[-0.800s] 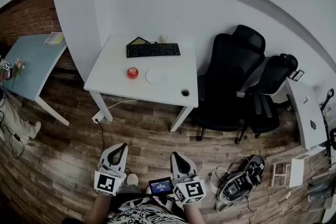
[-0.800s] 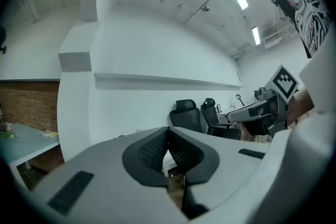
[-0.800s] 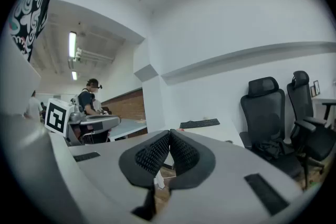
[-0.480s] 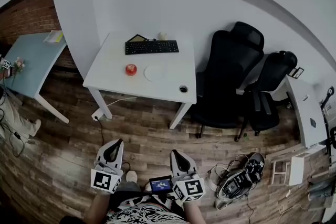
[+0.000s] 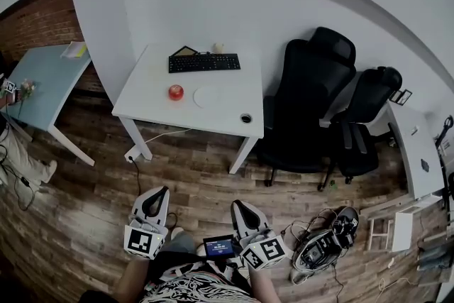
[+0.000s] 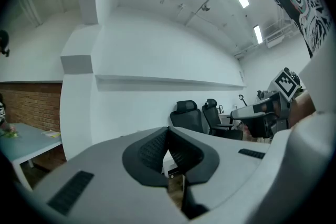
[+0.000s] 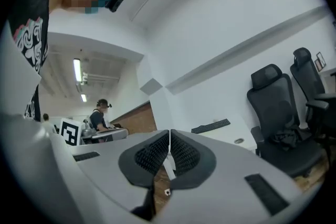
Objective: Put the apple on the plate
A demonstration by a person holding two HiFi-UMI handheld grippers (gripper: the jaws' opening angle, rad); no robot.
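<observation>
Floorboards (image 5: 191, 167) separate the desk (image 5: 145, 104) (apple (image 5: 176, 91) beside plate (image 5: 206, 96)) from both hand-held grippers (image 5: 160, 191) (image 5: 237, 205), closed and empty.

White desk (image 5: 149, 101) on wood floor (image 5: 213, 181), two black chairs (image 5: 312, 103) beside.

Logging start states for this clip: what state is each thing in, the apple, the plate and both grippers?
apple: on the white desk, left of the plate, untouched.
plate: empty, on the white desk.
left gripper: shut, empty, well short of the white desk.
right gripper: shut, empty, well short of the white desk.
</observation>
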